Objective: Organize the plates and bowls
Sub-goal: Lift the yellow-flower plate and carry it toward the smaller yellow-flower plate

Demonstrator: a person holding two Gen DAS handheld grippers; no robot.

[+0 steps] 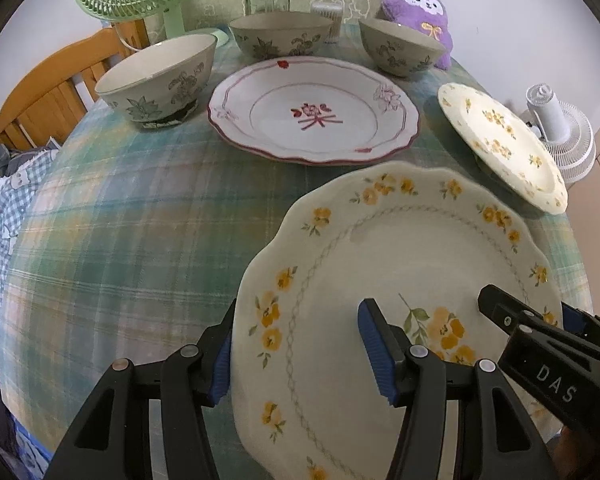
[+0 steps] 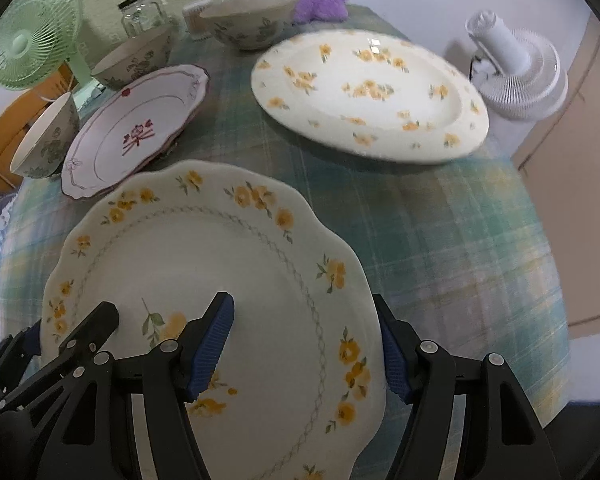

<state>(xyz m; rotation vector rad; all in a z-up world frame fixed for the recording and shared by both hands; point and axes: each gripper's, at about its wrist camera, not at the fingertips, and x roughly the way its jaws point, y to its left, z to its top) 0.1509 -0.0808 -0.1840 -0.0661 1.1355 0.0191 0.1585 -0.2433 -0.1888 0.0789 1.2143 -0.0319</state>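
Scalloped plate [image 1: 400, 280]: I saw it near me on the plaid counter [image 1: 140, 220], its close rim cut off by the frame.
Left hand-held gripper [image 1: 304, 360]: it straddled the plate's left rim, pads apart; I couldn't tell if they pressed.
Right hand-held gripper [image 2: 312, 352]: it bracketed the right rim likewise, grip unclear.
Floral plate [image 2: 372, 96]: blurred, tilted off the counter; its support was hidden from me.
Red-rimmed plate [image 1: 314, 110]: flat, mid-counter.
Bowls [image 1: 160, 80]: three behind.
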